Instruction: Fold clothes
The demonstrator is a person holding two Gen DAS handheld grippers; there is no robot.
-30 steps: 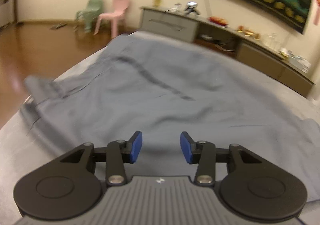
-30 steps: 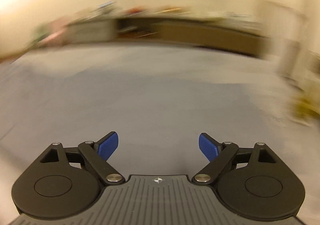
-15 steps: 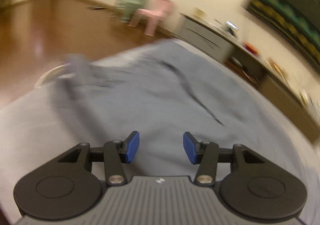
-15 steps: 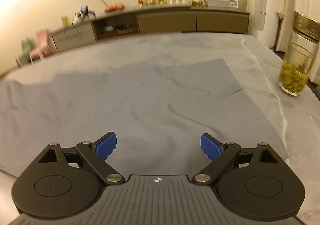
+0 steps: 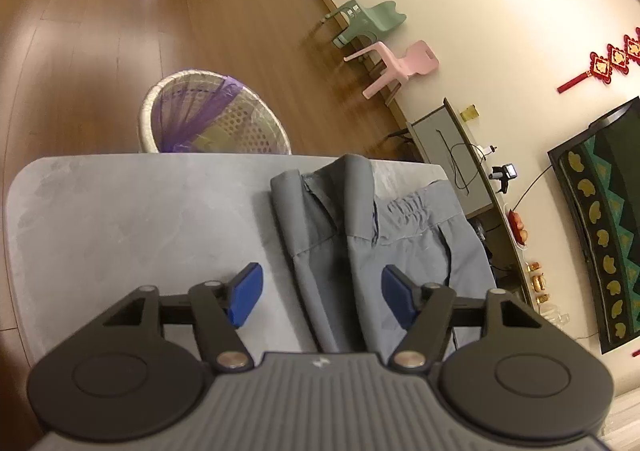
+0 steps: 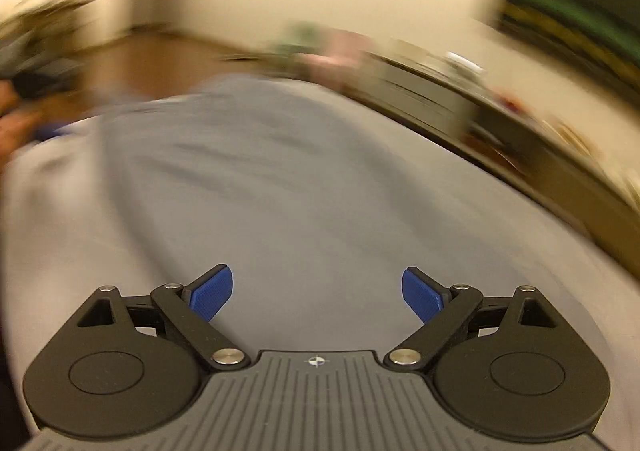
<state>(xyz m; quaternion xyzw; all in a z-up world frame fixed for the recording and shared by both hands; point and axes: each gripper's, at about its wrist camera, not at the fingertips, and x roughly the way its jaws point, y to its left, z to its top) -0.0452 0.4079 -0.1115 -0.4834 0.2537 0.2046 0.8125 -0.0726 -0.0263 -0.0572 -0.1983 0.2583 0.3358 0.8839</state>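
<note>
Left wrist view looks steeply down on the tabletop (image 5: 120, 219), a pale grey slab filling the middle, with a wicker bin (image 5: 212, 119) on the floor past its edge at 11 o'clock. Grey trousers (image 5: 384, 235) lie flat at 1 o'clock, waistband toward the far edge, elastic gathers at 2 o'clock, and one long panel doubled over along a straight crease running toward 6 o'clock. That neat lie suggests a first lengthwise fold is already in place.

Left tool (image 5: 322, 293) hangs just above the near part of the cloth. Its jaws have just been opening and now stand moderately apart, nothing pressed between the blue pads; the creased edge passes under the gap, likely the next place to pinch.

Right wrist view is heavily smeared, yet the same grey cloth fills its centre. Right tool (image 6: 318, 295) stands nearly as wide as it goes, having just opened a little further, holding nothing, cloth under the gap only.
</note>
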